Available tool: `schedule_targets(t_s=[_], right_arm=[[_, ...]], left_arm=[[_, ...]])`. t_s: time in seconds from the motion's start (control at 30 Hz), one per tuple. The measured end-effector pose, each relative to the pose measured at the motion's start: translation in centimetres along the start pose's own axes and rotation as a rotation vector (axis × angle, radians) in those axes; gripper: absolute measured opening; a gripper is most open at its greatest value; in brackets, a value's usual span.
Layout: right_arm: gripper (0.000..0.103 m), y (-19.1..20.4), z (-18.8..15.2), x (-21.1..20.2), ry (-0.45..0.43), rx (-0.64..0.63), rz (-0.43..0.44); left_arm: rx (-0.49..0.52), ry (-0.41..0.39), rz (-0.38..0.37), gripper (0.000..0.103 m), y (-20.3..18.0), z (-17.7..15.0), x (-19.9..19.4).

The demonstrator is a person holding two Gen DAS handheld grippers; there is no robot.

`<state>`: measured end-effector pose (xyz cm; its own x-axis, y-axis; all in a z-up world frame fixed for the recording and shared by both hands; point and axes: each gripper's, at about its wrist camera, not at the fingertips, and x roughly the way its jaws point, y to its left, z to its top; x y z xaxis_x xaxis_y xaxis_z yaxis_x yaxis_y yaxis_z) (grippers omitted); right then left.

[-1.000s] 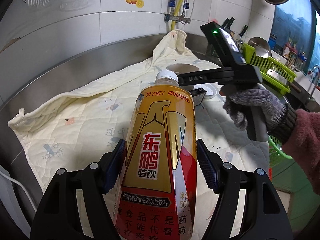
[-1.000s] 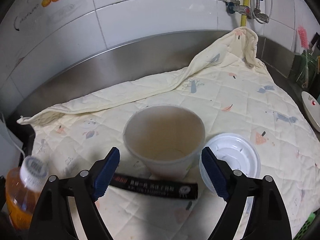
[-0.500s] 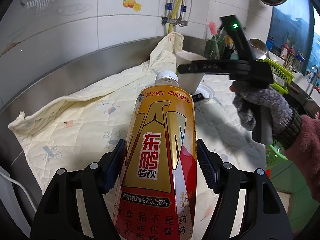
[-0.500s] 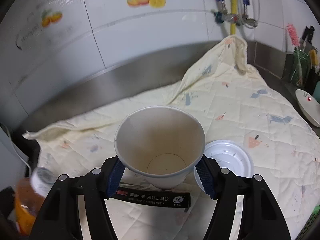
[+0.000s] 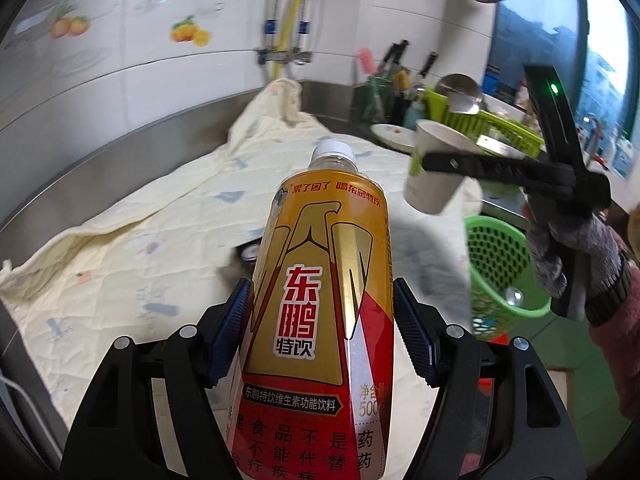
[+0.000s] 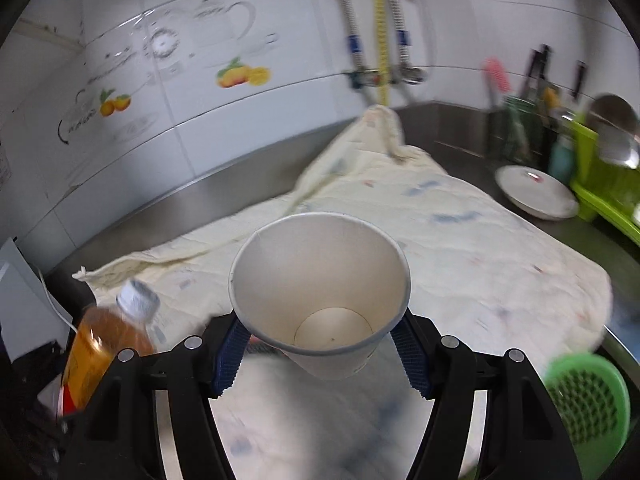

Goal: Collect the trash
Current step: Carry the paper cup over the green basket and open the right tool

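Note:
My left gripper (image 5: 322, 336) is shut on a gold and red drink bottle (image 5: 320, 320) with a white cap, held above the cloth. The bottle also shows at the lower left of the right wrist view (image 6: 104, 352). My right gripper (image 6: 320, 350) is shut on an empty white paper cup (image 6: 320, 288), lifted off the cloth. In the left wrist view the cup (image 5: 434, 168) and right gripper (image 5: 424, 162) hang to the right, just above a green mesh waste basket (image 5: 500, 264). The basket also shows at the lower right of the right wrist view (image 6: 584, 396).
A cream quilted cloth (image 6: 460, 240) covers the steel counter. A white dish (image 6: 536, 196) and a green dish rack (image 6: 600, 184) stand at the right. A utensil holder (image 5: 376, 96) stands by the tiled wall (image 6: 240, 100). A dark item (image 5: 250, 252) lies on the cloth behind the bottle.
My right gripper closed on the paper cup, lifted it off the cloth and carried it right, over the green basket. My left gripper swung right with the bottle still held.

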<state>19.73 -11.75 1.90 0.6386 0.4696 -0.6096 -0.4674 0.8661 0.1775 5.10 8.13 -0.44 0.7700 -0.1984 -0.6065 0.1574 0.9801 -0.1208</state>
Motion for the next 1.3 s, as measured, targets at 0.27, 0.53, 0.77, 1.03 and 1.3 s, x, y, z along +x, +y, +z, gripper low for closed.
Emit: schedule_targets(t_s=[0.27,0.53,0.77,1.03,1.3], right_arm=[[0.064,-9.8,-5.2,-6.5,0.046,0.121,-0.199],[0.064,-18.3,-11.3,-8.4,0.127,0.293,-0.333],[0.064,-21.9,-13.8,-8.4,0.146,0.373,-0.39],[0.072,-24.7,-13.7,-7.7,0.141,0.412,-0.402],[0.072,-24.7,-13.7,-9.5,0.103,0.402,-0.4]], left_arm=[[0.085,0.024,-0.115,0.069,-6.2,0.8,2.4],[0.149,0.061,-0.197,0.069,-11.0,1.6,4.5],[0.179,0.077,-0.224,0.069,-13.4,2.2,5.4],[0.195,0.09,-0.253,0.069,-15.7,2.9,6.4],[0.227,0.091,-0.294,0.069,-18.9,4.0,8.1]])
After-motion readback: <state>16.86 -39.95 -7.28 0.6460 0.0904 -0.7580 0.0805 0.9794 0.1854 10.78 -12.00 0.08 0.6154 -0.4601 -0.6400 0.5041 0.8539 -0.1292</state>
